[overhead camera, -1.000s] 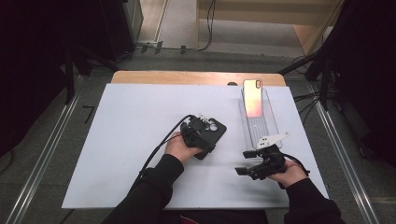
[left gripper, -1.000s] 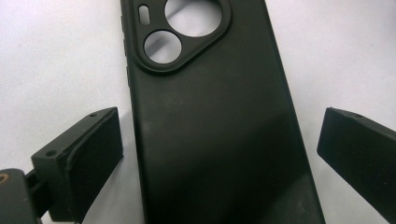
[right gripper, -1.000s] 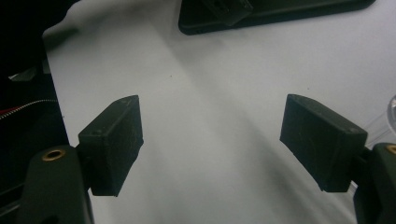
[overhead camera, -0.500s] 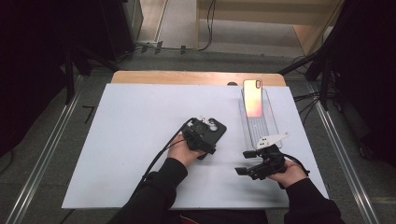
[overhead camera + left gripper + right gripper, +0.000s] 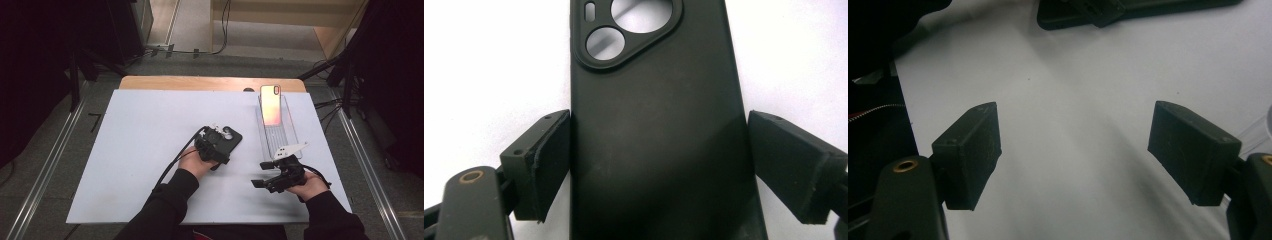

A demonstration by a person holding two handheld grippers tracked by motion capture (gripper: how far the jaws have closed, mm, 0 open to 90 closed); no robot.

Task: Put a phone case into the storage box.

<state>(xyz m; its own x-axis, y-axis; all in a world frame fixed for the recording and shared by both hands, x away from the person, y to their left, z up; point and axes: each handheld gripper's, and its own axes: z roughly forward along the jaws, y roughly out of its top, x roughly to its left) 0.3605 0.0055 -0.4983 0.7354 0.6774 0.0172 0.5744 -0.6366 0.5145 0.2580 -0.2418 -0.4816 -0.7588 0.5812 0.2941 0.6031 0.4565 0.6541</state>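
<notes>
Item: black phone case (image 5: 656, 130), camera cutouts up, lay flat mid-sheet on white table cover (image 5: 140, 135), toward right-centre.

Left gripper (image 5: 214, 146): jaws astride case, just been closing; left pad (image 5: 546, 165) apparently touching case edge, right pad short of it. Not yet gripped.

Right gripper (image 5: 272, 175): spread, empty, near front right edge.

Handling: centre case, close evenly on long edges.

Versus earlier frame: hands unmoved; left jaws narrower.

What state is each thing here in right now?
Black phone case: flat on the white mat, back up, between the left tool's jaws.
Left tool: jaws just been closing; one pad at the case's edge, the other a sliver off.
Right tool: open, empty.
Phone: lying in the clear tray, screen lit.
</notes>
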